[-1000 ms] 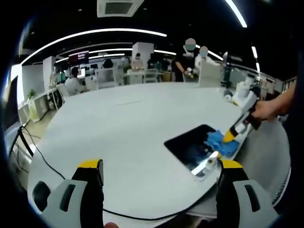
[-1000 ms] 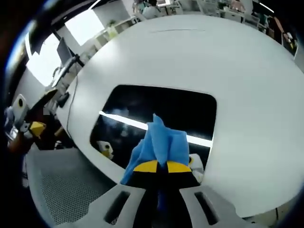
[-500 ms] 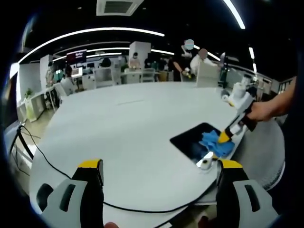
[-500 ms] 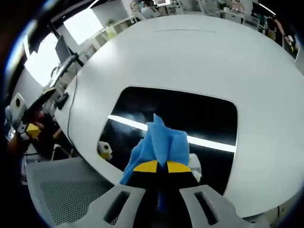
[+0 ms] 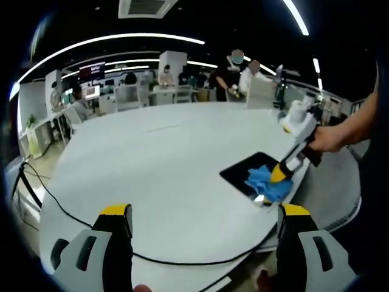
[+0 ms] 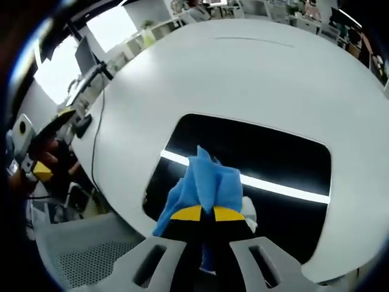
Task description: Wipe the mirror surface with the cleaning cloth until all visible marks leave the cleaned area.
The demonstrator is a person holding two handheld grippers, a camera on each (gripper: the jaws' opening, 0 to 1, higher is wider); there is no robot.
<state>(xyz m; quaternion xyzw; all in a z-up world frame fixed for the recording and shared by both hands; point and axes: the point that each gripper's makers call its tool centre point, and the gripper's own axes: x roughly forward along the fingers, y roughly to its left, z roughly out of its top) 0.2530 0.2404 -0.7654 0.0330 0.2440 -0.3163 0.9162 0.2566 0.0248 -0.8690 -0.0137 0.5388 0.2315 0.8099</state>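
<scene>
Pressing the blue cloth (image 6: 206, 182) onto the dark mirror (image 6: 267, 152) at the desk (image 6: 243, 73) edge, the right claw (image 6: 202, 214) grips it mid-wipe, further strokes likely needed, while the left claw (image 5: 203, 214) hangs wide.

Bare white table (image 5: 158, 164) left of mirror (image 6: 261, 164); black cable (image 5: 91, 228) at near edge.

Bright ceiling strips (image 5: 109, 41), fisheye-bent edges, perhaps slight blur.

Open-plan office, ceiling light strips (image 5: 109, 41), ceiling vent (image 5: 144, 7), distant desks (image 5: 152, 96), bright window (image 6: 115, 27)
</scene>
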